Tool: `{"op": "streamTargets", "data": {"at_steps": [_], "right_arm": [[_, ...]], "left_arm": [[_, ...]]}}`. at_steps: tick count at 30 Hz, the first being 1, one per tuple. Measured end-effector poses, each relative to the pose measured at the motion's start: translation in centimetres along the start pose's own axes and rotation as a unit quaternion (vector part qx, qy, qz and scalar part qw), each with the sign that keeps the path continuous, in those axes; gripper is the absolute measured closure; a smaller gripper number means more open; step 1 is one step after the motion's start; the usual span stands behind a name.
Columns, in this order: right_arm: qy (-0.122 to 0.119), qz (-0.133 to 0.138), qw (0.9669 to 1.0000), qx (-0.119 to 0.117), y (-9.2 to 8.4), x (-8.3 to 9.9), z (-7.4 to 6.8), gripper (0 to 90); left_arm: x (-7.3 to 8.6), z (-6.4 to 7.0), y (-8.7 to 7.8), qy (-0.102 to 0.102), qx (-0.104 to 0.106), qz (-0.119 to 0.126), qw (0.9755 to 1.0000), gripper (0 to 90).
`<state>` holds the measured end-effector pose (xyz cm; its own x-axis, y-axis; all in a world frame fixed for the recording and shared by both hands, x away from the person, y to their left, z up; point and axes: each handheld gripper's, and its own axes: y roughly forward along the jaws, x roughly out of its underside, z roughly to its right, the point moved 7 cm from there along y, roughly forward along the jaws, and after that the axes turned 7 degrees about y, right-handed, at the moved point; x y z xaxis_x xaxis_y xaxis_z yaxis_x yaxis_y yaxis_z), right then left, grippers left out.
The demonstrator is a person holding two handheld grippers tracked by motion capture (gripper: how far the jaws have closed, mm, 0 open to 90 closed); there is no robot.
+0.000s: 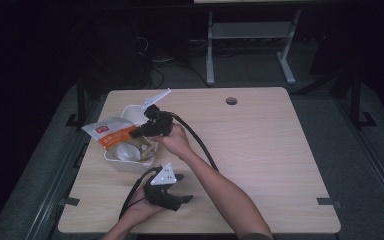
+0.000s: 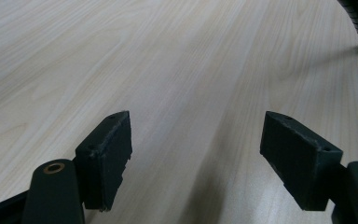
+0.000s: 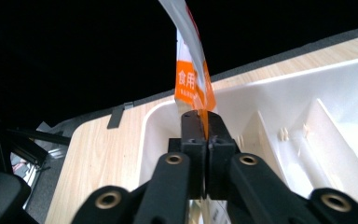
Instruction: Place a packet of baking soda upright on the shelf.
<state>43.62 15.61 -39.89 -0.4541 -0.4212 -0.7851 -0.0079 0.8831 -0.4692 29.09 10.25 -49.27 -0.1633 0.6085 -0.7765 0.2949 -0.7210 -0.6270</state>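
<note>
A white and orange snack pouch (image 1: 111,132) hangs over the left part of a white divided bin (image 1: 130,166) on the wooden table. My right gripper (image 1: 139,133) is shut on the pouch's edge, with the pouch (image 3: 192,70) rising edge-on from between the closed pads (image 3: 192,122). Inside the bin lie a few pale items (image 1: 130,150) that I cannot make out. My left gripper (image 1: 184,188) rests near the table's front edge, below the bin. In its own view the left gripper (image 2: 196,154) stands open over bare wood, nothing between its pads (image 2: 109,154).
The bin (image 3: 307,88) has white partition walls (image 3: 328,135) inside. A round cable hole (image 1: 231,101) sits at the far middle of the table (image 1: 260,150). A black cable (image 1: 200,142) trails from the right gripper across the table. Metal desk legs (image 1: 210,50) stand beyond the far edge.
</note>
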Motion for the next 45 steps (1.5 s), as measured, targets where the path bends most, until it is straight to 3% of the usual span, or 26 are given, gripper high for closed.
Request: {"op": "streamTargets", "data": {"at_steps": [3, 9, 16, 21, 26, 29, 33, 36, 45], "right_arm": [[-0.005, -0.016, 0.9998, 0.007, -0.1, 0.4, 0.1, 81.7], [-0.008, -0.087, 0.9957, 0.031, 0.3, 2.5, 0.8, 79.6], [-0.003, -0.093, 0.9954, 0.023, 0.3, 3.5, 1.0, 82.3], [-0.008, -0.115, 0.9930, 0.026, 0.6, 4.2, 0.9, 84.2], [-0.021, -0.152, 0.9876, 0.034, 1.4, 5.3, 0.8, 84.4], [-0.042, -0.183, 0.9807, 0.053, 1.7, 6.3, 1.2, 85.2], [-0.018, -0.170, 0.9846, 0.038, 1.4, 6.6, 1.5, 84.6], [-0.019, -0.161, 0.9861, 0.035, 1.3, 6.3, 1.5, 85.2], [-0.024, -0.168, 0.9842, 0.052, 1.2, 6.6, 1.9, 86.0]], "left_arm": [[0.0, 0.0, 0.0, 0.001, 0.001, -0.001, 1.0000, 24.6], [0.0, 0.0, 0.0, 0.003, 0.001, -0.002, 1.0000, 24.6], [0.0, 0.1, 0.1, 0.000, 0.002, -0.001, 1.0000, 24.6], [0.0, 0.2, 0.2, 0.002, 0.006, -0.003, 1.0000, 24.6], [0.0, 0.2, 0.2, 0.002, 0.006, -0.003, 1.0000, 24.6], [0.0, 0.2, 0.2, 0.001, 0.007, -0.001, 1.0000, 24.6], [0.0, 0.2, 0.2, 0.001, 0.008, -0.002, 1.0000, 24.6], [0.0, 0.2, 0.2, 0.001, 0.007, -0.001, 1.0000, 24.6], [-0.1, 0.2, 0.1, 0.001, 0.008, 0.000, 1.0000, 24.6]]}}
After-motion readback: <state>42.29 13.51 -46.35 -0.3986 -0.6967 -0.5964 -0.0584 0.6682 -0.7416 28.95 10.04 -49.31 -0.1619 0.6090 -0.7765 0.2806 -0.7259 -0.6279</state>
